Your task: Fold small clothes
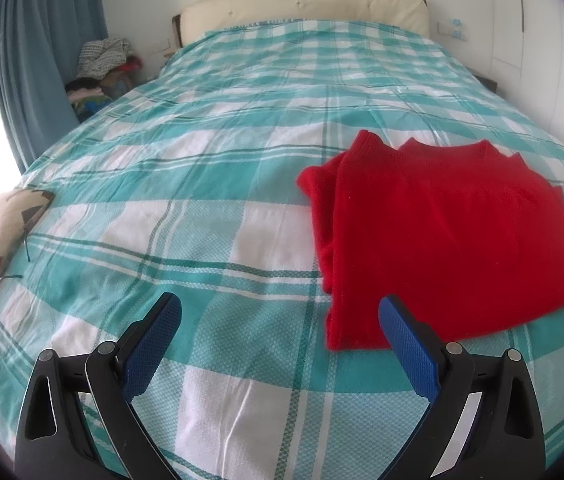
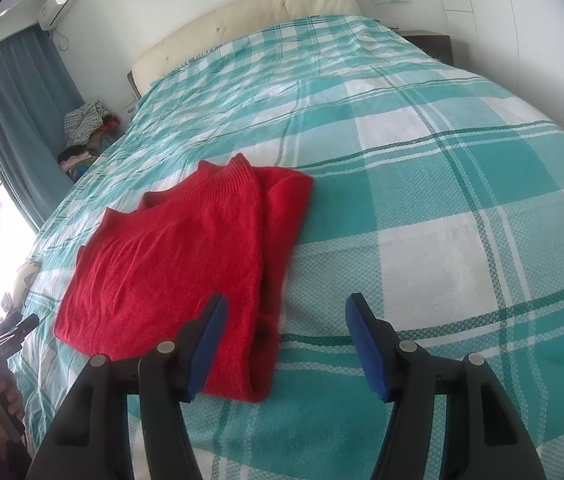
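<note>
Red wool sweater (image 1: 441, 232) lies flat on the bed (image 1: 210, 184), with both sleeves tucked in so it makes a neat long shape. The left claw (image 1: 280, 320) is wide open and holds nothing. It hangs just above the sweater's near left corner. The right claw (image 2: 285, 320) is wide open and empty too, by the near right corner. I think they wait there to grab the bottom edge and fold it up toward the neck.
</note>
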Tool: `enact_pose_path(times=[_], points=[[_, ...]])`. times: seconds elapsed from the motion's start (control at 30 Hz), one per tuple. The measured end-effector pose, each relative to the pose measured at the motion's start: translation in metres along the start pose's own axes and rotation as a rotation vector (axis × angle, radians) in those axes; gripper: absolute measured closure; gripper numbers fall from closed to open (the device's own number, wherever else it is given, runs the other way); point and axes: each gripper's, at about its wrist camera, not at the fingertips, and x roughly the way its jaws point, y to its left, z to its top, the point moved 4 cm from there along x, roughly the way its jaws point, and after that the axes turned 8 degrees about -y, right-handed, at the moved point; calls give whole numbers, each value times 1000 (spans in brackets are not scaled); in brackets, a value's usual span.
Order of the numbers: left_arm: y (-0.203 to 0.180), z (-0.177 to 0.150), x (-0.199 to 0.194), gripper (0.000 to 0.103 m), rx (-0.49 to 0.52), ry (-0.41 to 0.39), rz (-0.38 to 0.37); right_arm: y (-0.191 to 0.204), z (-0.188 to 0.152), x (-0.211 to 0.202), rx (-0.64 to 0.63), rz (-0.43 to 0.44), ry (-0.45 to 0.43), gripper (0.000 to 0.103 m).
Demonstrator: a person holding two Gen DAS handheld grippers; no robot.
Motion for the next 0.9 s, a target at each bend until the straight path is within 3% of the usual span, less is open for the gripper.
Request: enact_pose_path(times=[0.13, 0.3, 0.47, 0.53, 0.6, 0.63, 0.67, 0.77, 0.9], points=[[-1, 0, 2, 3, 0, 5, -5, -4, 13, 13, -7, 13, 9, 42], [0, 2, 0, 3, -5, -1, -14, -23, 35, 51, 157, 92, 93, 40], [10, 6, -3, 3, -55, -1, -43, -11, 30, 88, 228, 196, 188, 40], [16, 8, -4, 3, -86, 2, -50, -2, 23, 100, 207, 178, 229, 40], [24, 10, -4, 3, -122, 7, -54, 4, 21, 106, 173, 141, 249, 59], [29, 10, -5, 3, -143, 10, -59, 5, 21, 108, 174, 127, 272, 80], [33, 10, -5, 3, -167, 14, -66, 7, 22, 108, 175, 111, 286, 85], [47, 11, -8, 3, -238, 15, -86, 28, 41, 97, 109, 43, 271, 92], [65, 12, -10, 3, -305, 13, -76, 89, 76, 83, 44, 49, 258, 93]])
